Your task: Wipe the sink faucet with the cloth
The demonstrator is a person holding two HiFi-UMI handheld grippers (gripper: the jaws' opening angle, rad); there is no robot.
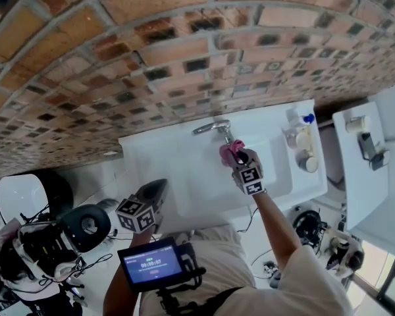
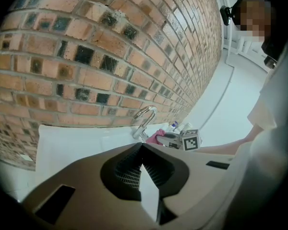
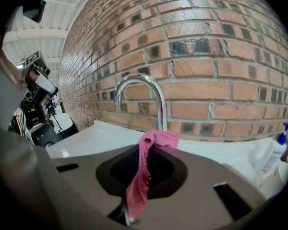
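A soft pink cloth (image 3: 143, 176) hangs pinched in the right gripper's (image 1: 234, 153) fingers. Its bunched end sits at the foot of the glossy, arched chrome faucet (image 1: 212, 128), on the far side of the smooth white sink (image 1: 184, 173). The left gripper (image 1: 157, 188) hovers near left, its fingers pressed together with nothing between them.

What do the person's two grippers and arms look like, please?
Both the left gripper and right gripper have smooth taupe bodies with dark ribbed recesses around the jaws. Each carries a cube of black-and-white square markers. The right arm wears a short white sleeve.
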